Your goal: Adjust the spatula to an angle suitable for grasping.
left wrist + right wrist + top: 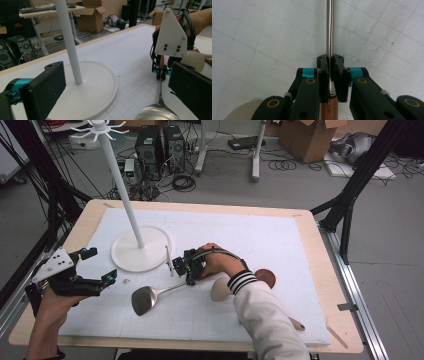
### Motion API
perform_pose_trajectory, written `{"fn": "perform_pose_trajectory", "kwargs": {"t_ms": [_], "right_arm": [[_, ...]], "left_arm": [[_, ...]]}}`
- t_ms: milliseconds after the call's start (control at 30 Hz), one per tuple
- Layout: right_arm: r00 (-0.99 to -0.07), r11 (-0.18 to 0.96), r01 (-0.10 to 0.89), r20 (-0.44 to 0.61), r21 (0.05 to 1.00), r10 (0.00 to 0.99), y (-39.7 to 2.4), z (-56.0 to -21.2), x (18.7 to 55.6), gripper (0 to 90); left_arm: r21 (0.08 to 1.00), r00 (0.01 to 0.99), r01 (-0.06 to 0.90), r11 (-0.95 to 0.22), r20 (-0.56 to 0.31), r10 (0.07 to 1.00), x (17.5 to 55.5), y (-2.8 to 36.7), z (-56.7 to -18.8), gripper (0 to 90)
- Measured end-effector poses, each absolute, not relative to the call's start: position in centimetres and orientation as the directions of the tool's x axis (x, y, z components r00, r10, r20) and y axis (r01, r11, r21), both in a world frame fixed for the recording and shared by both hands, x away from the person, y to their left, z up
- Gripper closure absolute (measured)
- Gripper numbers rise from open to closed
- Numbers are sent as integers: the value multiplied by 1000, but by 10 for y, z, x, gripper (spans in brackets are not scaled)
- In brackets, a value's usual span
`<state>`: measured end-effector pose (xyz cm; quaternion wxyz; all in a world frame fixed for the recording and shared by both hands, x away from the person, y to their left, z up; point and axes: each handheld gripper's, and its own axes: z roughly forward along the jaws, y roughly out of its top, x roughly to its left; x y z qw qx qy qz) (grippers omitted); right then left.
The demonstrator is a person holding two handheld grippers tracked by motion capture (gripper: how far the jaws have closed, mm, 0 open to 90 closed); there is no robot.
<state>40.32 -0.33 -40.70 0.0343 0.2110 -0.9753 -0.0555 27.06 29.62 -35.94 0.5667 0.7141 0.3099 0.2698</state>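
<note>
Jaws of your right hand-held gripper (331, 65) clamp the spatula (146, 299) by its shaft for lifting; your left hand-held gripper (98, 265) waits, spread apart.

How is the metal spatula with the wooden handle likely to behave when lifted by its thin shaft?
The spatula looks rigid, so it should rise without flexing. Its broad blade lies well beyond the right claw, shut on the shaft near the handle, so that end will probably sag. The polished round shaft may twist or slip between the pads.
</note>
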Motion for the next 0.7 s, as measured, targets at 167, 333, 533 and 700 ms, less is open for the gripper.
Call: {"fn": "perform_pose_trajectory", "kwargs": {"t_ms": [167,333,533,700], "right_arm": [[-913,908,-397,46,136,-406,-4,-405,404,754],[-922,904,-377,7,204,-386,-7,-397,402,602],[-948,882,-315,-69,352,-311,-24,-376,398,383],[-962,873,-271,-106,404,-250,-43,-362,391,190]], "left_arm": [[975,663,140,-170,36,747,271,295,-360,17],[975,667,136,-174,39,744,270,291,-359,17],[972,677,141,-190,45,735,269,283,-359,17],[961,693,161,-225,52,719,270,275,-357,17]]}}
